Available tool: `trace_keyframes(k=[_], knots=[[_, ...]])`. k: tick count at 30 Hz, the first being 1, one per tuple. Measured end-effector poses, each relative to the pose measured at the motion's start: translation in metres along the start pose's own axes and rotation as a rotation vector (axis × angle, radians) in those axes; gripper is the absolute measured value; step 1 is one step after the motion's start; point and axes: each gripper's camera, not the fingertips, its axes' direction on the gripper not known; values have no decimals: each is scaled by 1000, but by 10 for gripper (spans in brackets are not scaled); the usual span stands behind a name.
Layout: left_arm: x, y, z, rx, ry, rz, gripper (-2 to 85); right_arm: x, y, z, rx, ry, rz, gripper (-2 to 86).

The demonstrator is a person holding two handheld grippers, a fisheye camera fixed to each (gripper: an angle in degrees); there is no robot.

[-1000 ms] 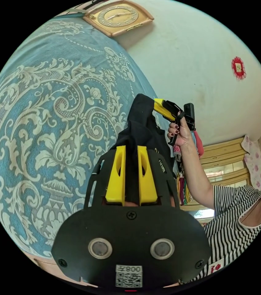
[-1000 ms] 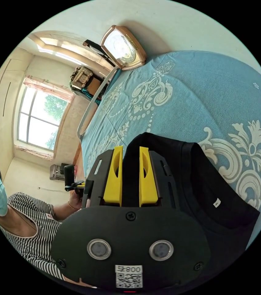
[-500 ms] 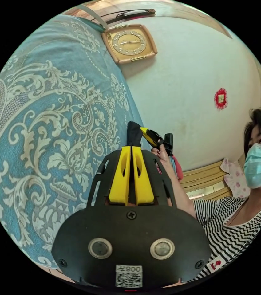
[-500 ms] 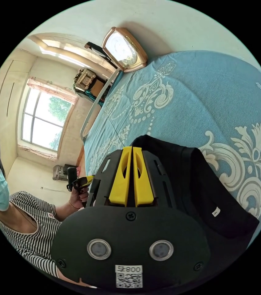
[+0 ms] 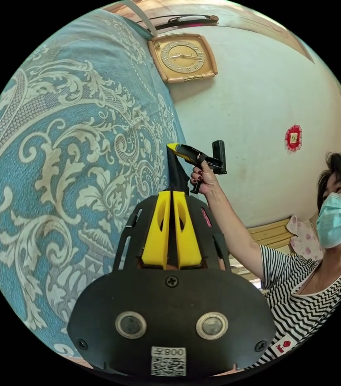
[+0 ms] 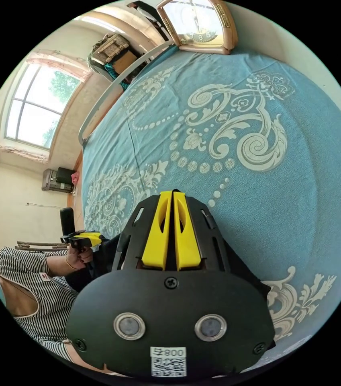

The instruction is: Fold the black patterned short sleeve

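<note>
Both grippers clamped on black shirt (image 5: 177, 177): left gripper (image 5: 172, 197) and right gripper (image 6: 173, 197) jaws together, soft cloth taut over blue brocade bedspread (image 5: 70, 140).

Each view looks out over its own gripper, held close above the blue bedspread (image 5: 58, 161). Both share the bedspread, the clock (image 6: 198, 24) and the person (image 5: 307, 281).

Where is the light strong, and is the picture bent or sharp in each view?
Left gripper view: even light, sharp; the fisheye curves the blue bedspread; the clock casts a soft shadow on the wall. Right gripper view: the window is nearly washed out; glare whitens the clock face.
</note>
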Motion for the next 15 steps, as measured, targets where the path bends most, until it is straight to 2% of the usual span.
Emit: trace_keyframes(k=[3, 6, 9, 11, 13, 15], knots=[[-7, 9, 3, -5, 13, -7, 14, 6, -2, -5, 2, -40, 3, 5], [-3, 19, 4, -8, -31, 41, 10, 9, 10, -25, 94, -5, 38, 10], [14, 23, 23, -36, -60, 153, 5, 9, 31, -47, 216, -1, 64, 11], [28, 20, 53, -108, -110, 254, 3, -6, 51, -47, 264, -59, 2, 7], [34, 19, 79, -154, -161, 325, 3, -22, 55, -30, 200, -35, -49, 4], [34, 20, 110, -229, -286, 387, 2, -28, 50, -3, 91, 26, -62, 2]])
